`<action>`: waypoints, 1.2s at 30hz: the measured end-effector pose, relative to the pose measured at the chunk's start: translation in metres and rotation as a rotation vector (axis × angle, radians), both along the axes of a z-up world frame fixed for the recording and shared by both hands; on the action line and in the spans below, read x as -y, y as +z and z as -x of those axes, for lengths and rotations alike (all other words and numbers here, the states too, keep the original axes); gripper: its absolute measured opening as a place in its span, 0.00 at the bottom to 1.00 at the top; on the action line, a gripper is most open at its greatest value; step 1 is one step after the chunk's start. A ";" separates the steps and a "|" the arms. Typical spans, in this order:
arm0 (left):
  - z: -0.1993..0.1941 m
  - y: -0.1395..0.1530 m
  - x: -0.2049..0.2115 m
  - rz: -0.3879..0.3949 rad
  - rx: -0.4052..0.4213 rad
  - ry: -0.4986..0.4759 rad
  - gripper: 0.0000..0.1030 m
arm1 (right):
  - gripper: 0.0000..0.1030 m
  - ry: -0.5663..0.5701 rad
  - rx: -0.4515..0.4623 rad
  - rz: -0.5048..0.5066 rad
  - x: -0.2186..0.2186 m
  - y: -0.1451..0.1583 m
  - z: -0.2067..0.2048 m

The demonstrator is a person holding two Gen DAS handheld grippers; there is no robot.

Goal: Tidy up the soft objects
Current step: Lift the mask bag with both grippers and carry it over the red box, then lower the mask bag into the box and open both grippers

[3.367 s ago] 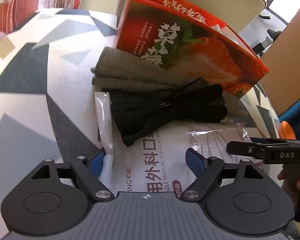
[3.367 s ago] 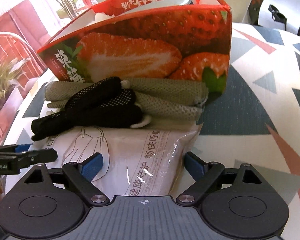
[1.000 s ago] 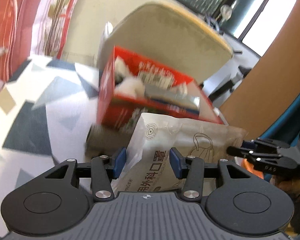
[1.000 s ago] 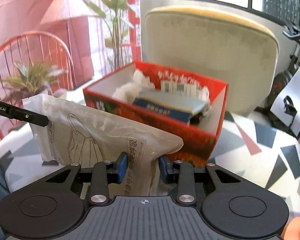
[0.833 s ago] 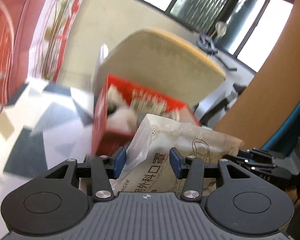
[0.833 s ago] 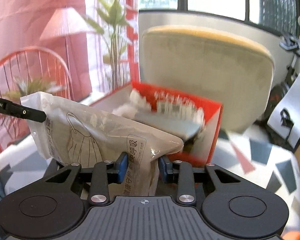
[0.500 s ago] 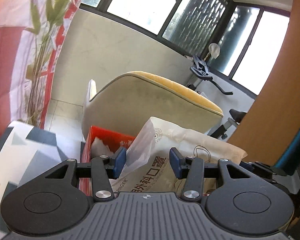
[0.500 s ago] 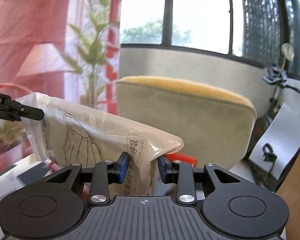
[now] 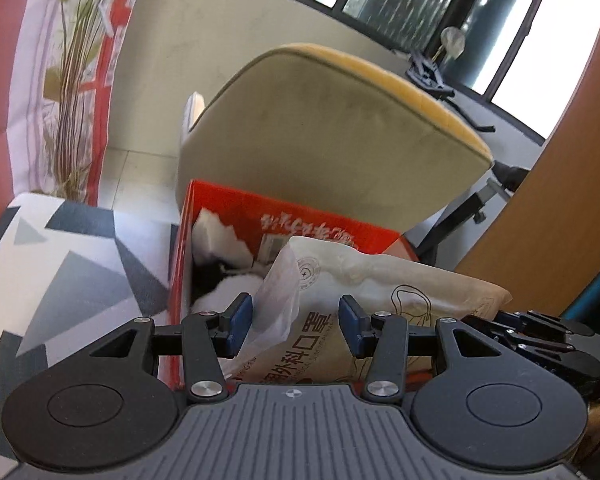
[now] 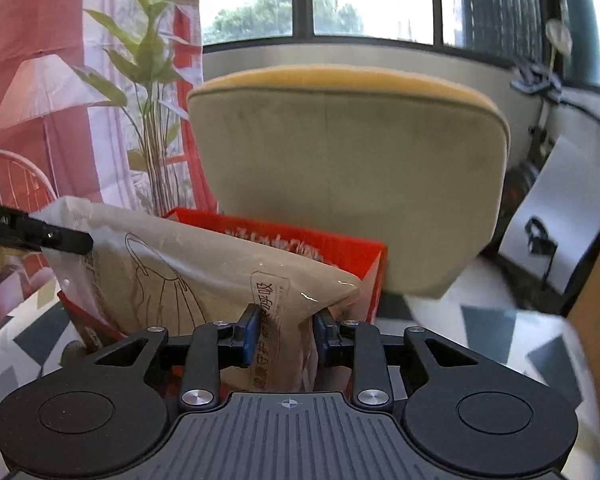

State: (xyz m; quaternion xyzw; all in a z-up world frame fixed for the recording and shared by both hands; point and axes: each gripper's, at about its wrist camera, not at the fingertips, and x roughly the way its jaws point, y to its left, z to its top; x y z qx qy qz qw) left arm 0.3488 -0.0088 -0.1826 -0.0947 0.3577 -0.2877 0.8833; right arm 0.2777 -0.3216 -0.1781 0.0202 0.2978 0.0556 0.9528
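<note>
The mask packet is cream and clear plastic, printed with black lettering and a thin line drawing of a mask. The box behind it is bright red with white script along its inner wall, and white and dark soft things lie inside. Both tongs, left and right, are black with blue pads. The worktop is white with grey, dark blue and beige triangles. The chair back is olive-beige, edged mustard yellow on top
</note>
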 end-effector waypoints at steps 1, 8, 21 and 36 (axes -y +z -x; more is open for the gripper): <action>-0.002 -0.002 0.000 -0.006 -0.011 0.003 0.49 | 0.24 0.000 -0.011 -0.006 0.000 -0.002 0.000; -0.011 -0.010 0.000 -0.031 -0.054 0.021 0.49 | 0.12 -0.013 -0.096 -0.055 0.000 -0.013 -0.012; -0.008 -0.012 0.006 -0.063 -0.053 0.036 0.43 | 0.10 -0.027 -0.138 -0.099 0.003 -0.019 -0.015; -0.017 -0.034 0.007 -0.125 -0.099 0.037 0.35 | 0.07 -0.033 -0.280 -0.149 0.005 -0.037 -0.036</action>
